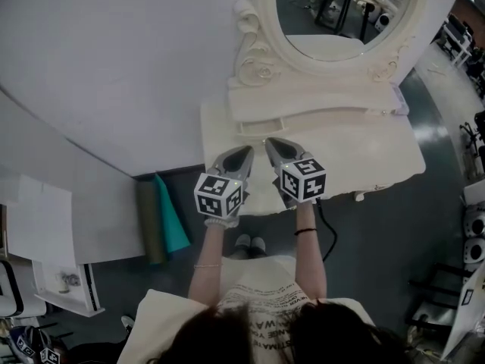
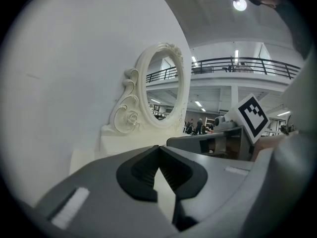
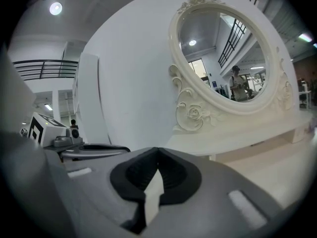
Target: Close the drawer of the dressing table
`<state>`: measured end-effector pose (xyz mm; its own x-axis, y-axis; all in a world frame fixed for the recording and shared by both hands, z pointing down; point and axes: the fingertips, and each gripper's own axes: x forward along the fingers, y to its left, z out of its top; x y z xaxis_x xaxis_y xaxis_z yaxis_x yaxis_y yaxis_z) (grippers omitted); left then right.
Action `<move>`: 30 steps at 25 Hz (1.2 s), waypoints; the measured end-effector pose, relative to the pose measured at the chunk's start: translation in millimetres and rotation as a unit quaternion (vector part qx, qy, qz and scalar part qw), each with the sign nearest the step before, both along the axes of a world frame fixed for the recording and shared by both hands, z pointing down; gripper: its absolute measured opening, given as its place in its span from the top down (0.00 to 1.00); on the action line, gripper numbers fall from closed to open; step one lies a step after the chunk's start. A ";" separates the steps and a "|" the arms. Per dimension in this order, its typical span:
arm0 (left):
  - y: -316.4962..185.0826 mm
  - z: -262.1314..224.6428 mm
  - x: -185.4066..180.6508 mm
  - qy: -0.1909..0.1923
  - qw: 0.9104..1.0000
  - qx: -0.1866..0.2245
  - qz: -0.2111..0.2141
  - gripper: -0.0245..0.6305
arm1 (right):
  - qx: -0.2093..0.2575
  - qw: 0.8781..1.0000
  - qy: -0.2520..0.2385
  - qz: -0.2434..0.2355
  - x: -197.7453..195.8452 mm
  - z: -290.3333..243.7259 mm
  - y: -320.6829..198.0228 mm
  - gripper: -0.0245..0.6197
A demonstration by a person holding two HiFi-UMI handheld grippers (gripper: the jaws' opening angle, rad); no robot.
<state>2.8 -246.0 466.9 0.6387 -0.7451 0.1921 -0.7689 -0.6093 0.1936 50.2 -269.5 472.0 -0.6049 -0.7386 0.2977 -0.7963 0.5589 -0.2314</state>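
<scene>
Both grippers hover side by side over the table (image 1: 379, 154). The left gripper (image 1: 245, 155) has its jaws pinched together with nothing between them. The right gripper (image 1: 271, 143) is just beside it, jaws likewise closed and empty. The drawer (image 1: 262, 125) sits just ahead of both sets of tips, closer to the right gripper, and its front seems to jut a little from the shelf. The mirror (image 1: 345, 14) rises beyond the drawer.

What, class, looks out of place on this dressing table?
The small drawer under the mirror appears to jut out from the cream front instead of sitting flush. Nothing looks spilled or damaged.
</scene>
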 end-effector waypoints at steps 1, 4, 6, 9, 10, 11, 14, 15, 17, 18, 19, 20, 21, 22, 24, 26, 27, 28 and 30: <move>-1.6 3.1 -1.5 -0.001 1.000 -0.004 0.001 0.96 | -0.004 1.000 0.002 0.002 -0.7 3.1 -1.8 0.96; -7.6 13.2 -4.8 -0.004 1.000 -0.018 0.005 0.96 | -0.020 1.000 0.004 0.011 -2.2 13.7 -8.2 0.96; -11.7 20.5 -7.6 -0.003 1.000 -0.027 0.005 0.96 | -0.032 0.999 0.004 0.015 -4.8 22.2 -12.1 0.96; -15.8 30.2 -9.6 -0.003 0.999 -0.039 0.008 0.96 | -0.049 0.999 0.000 0.020 -7.0 33.1 -16.0 0.96; -16.9 33.0 -9.6 -0.003 0.999 -0.042 0.009 0.96 | -0.055 0.998 0.001 0.022 -6.9 36.6 -17.3 0.96; -18.0 35.6 -9.4 -0.004 0.999 -0.046 0.010 0.96 | -0.059 0.998 0.003 0.024 -6.6 40.0 -18.7 0.96; -20.1 42.8 -9.6 -0.004 0.998 -0.054 0.012 0.96 | -0.074 0.997 0.006 0.032 -5.8 49.7 -22.3 0.96; -20.4 44.9 -9.7 -0.004 0.998 -0.056 0.013 0.96 | -0.079 0.996 0.007 0.035 -5.5 52.8 -23.0 0.96; -20.9 48.9 -10.2 -0.004 0.998 -0.062 0.013 0.96 | -0.089 0.995 0.009 0.040 -5.3 58.7 -24.5 0.96; -21.4 50.8 -10.7 -0.005 0.998 -0.064 0.014 0.96 | -0.094 0.995 0.011 0.041 -5.8 61.7 -25.4 0.96; -21.9 52.7 -11.3 -0.006 0.998 -0.067 0.014 0.96 | -0.099 0.994 0.012 0.042 -6.3 64.5 -26.3 0.96; -22.4 54.4 -11.6 -0.008 0.997 -0.069 0.015 0.96 | -0.103 0.994 0.014 0.044 -6.5 67.1 -27.4 0.96; -22.8 56.1 -11.6 -0.010 0.997 -0.070 0.016 0.96 | -0.106 0.993 0.017 0.048 -5.8 69.7 -28.6 0.96; -23.2 57.7 -11.1 -0.012 0.997 -0.072 0.017 0.96 | -0.108 0.993 0.022 0.052 -4.3 72.3 -29.9 0.96; -24.0 60.4 -9.8 -0.014 0.997 -0.075 0.019 0.96 | -0.111 0.991 0.037 0.062 -0.5 77.0 -32.5 0.96; -24.7 62.8 -9.7 -0.017 0.997 -0.077 0.020 0.96 | -0.114 0.990 0.051 0.070 2.0 81.3 -34.2 0.96; -25.0 64.1 -9.8 -0.019 0.997 -0.078 0.020 0.96 | -0.117 0.989 0.055 0.072 2.3 83.7 -34.7 0.95; -25.5 65.6 -9.8 -0.021 0.996 -0.079 0.020 0.96 | -0.120 0.988 0.057 0.073 2.0 86.4 -35.2 0.94; -26.4 68.5 -9.0 -0.023 0.996 -0.082 0.022 0.96 | -0.129 0.987 0.057 0.075 1.6 92.3 -36.2 0.92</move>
<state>-6.3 -272.4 535.4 0.6571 -0.6734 0.3389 -0.7532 -0.6051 0.2581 51.7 -305.6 564.3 -0.4465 -0.7078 0.5474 -0.8946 0.3664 -0.2558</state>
